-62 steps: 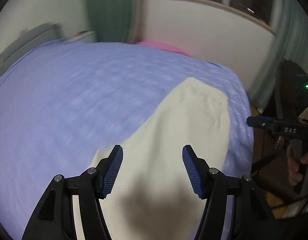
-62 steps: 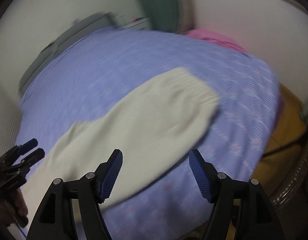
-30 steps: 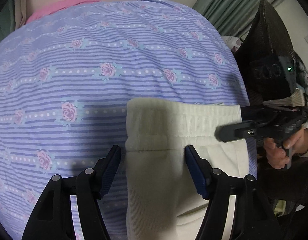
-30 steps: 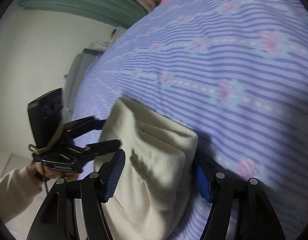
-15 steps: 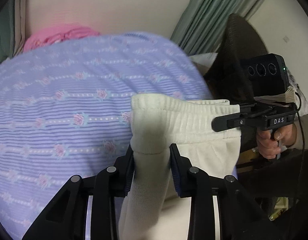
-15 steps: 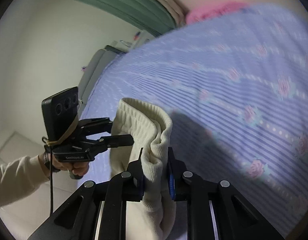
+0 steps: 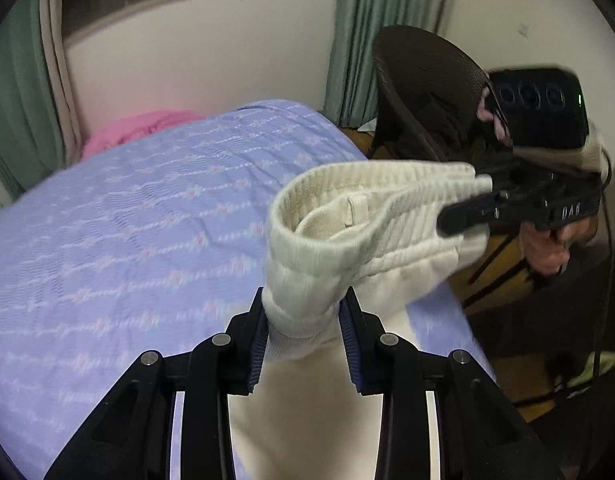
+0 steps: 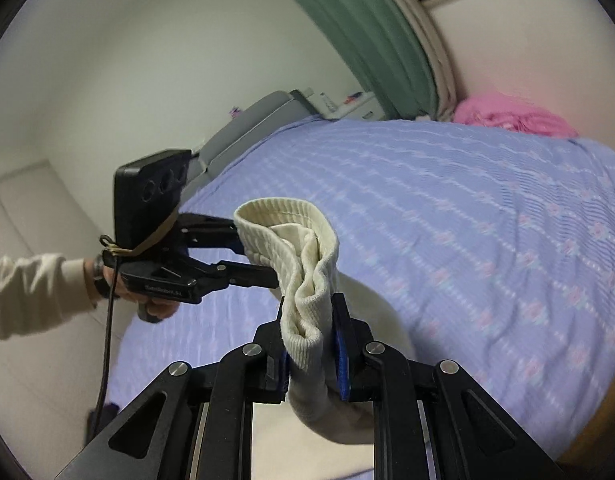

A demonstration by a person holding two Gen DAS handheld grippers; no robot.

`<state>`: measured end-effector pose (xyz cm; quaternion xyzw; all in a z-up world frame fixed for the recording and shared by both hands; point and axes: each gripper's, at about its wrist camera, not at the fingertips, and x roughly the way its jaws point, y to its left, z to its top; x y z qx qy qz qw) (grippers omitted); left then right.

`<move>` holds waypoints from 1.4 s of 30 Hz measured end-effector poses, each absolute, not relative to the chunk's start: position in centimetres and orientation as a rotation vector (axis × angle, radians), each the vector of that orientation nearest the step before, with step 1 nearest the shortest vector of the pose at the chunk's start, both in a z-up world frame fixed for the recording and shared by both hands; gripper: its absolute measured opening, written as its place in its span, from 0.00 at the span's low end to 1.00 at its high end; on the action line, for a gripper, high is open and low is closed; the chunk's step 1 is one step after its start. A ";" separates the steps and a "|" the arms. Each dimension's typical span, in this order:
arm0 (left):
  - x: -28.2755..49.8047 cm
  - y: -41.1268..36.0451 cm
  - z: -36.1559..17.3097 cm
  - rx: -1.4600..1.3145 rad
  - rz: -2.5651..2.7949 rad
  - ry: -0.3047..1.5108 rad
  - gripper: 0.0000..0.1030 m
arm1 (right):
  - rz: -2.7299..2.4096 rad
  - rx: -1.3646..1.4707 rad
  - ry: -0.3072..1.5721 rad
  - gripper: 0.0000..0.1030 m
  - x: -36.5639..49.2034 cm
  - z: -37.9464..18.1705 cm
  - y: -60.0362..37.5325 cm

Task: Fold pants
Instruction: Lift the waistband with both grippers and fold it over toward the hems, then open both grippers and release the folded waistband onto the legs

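Left wrist view shows me my left gripper (image 7: 303,334) clamped on the ribbed elastic waistband of the cream knit pants (image 7: 347,232), its blue-padded fingers (image 7: 257,344) pressed against a bunched fold of the fabric. The waistband is lifted clear above the bed with the lilac striped floral bedspread (image 7: 127,232), gaping open in a loop, while the rest of the garment hangs down between my fingers towards the bedspread. At the waistband's far end my right gripper (image 7: 463,210) is closed on the same band, and beyond it, off the bed's side, stands a dark woven chair (image 7: 423,92). A crumpled pink cloth (image 7: 135,128) lies at the far edge of the bed, against the pale wall, with green curtains (image 7: 359,40) near the bed's far corner. From the right wrist view, the right gripper (image 8: 309,340) is shut tight on a gathered end of the waistband (image 8: 295,248), and the left gripper (image 8: 251,256) bites the band's opposite end, held above the bedspread (image 8: 467,220). A grey padded headboard (image 8: 247,128) sits along the bed's far left end.
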<state>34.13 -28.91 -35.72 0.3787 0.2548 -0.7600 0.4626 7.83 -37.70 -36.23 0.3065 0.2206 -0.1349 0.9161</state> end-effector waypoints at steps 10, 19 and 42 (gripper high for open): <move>35.0 -13.5 -42.6 0.960 -1.820 0.410 0.32 | -0.413 0.344 0.566 0.18 10.2 -39.7 -19.1; 37.4 -8.0 -49.0 1.106 -1.785 0.329 0.32 | -0.499 0.050 0.624 0.19 14.3 -46.1 -8.2; 39.1 0.1 -42.7 0.950 -1.635 0.550 0.48 | -0.366 0.168 0.675 0.49 13.0 -40.9 -4.3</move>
